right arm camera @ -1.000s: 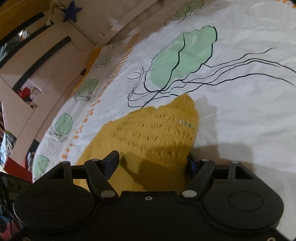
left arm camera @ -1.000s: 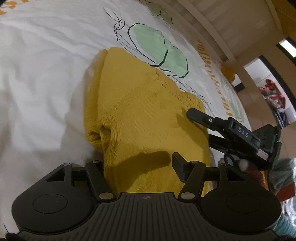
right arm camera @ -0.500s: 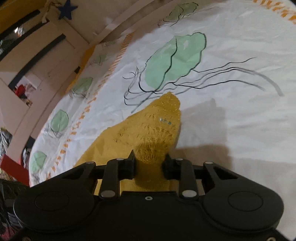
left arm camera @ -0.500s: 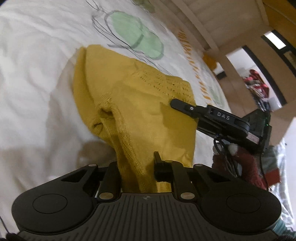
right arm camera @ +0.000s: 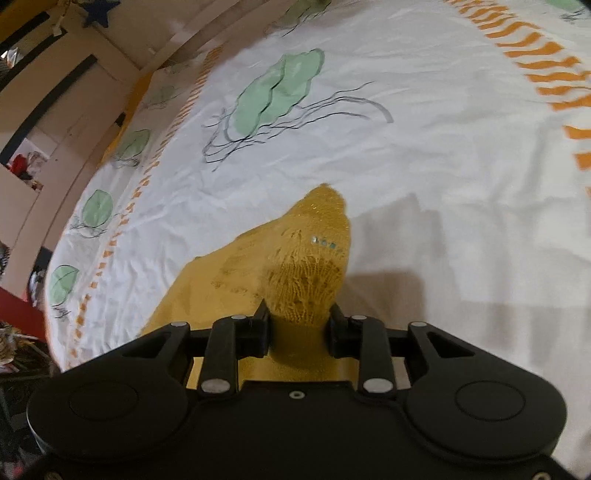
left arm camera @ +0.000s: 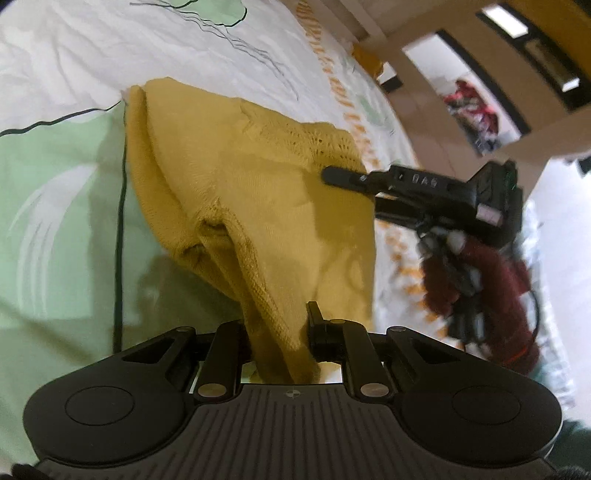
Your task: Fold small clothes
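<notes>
A small mustard-yellow knitted garment [left arm camera: 258,177] lies partly folded on a white bedsheet. My left gripper [left arm camera: 277,332] is shut on its near edge, with knit bunched between the fingers. My right gripper [right arm camera: 299,325] is shut on the lacy corner of the same garment [right arm camera: 306,251] and holds it raised off the sheet. The right gripper also shows in the left wrist view [left arm camera: 417,188], at the garment's far right edge.
The white bedsheet [right arm camera: 424,155] has green jellyfish prints [right arm camera: 277,92] and an orange patterned border [right arm camera: 546,66]. A wooden bed frame [left arm camera: 406,33] runs along the far side. A hand in a dark red sleeve [left arm camera: 480,280] holds the right gripper.
Both grippers went from open to shut on the yellow garment. They have lifted their edges and carried the garment across the sheet, so the left view now sits over a green print.
</notes>
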A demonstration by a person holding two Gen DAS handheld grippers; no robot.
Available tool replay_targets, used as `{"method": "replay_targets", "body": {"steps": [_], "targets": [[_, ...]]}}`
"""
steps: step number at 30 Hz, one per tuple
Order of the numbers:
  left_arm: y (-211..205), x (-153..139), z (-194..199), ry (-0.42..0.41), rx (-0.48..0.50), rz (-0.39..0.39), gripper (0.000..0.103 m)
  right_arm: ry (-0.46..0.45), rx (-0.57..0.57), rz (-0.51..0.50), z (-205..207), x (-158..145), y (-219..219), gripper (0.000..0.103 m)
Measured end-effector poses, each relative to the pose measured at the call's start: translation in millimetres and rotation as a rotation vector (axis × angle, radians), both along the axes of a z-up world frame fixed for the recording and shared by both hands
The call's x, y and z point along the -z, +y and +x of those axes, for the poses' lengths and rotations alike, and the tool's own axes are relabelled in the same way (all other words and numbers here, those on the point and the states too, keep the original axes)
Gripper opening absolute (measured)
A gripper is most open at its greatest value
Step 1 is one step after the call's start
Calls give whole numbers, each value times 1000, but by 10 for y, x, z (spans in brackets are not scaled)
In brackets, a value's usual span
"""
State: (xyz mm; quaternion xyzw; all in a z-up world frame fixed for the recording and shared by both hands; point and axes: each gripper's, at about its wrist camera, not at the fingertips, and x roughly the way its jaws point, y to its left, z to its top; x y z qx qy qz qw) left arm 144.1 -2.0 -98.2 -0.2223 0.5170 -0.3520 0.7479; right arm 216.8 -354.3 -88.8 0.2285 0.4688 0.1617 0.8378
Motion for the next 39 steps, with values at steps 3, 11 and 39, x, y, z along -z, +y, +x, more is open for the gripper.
{"method": "replay_targets", "body": {"steps": [3, 11, 39], "targets": [[-38, 36, -73, -52, -10, 124, 21, -27, 70, -99, -98, 38, -36, 49], [-20, -95, -397, -216, -75, 286, 24, -171, 178, -213, -480, -73, -2, 54], [-145, -13, -114, -365, -318, 455, 38, -198, 64, -269, -1200, 90, 494, 52]]}}
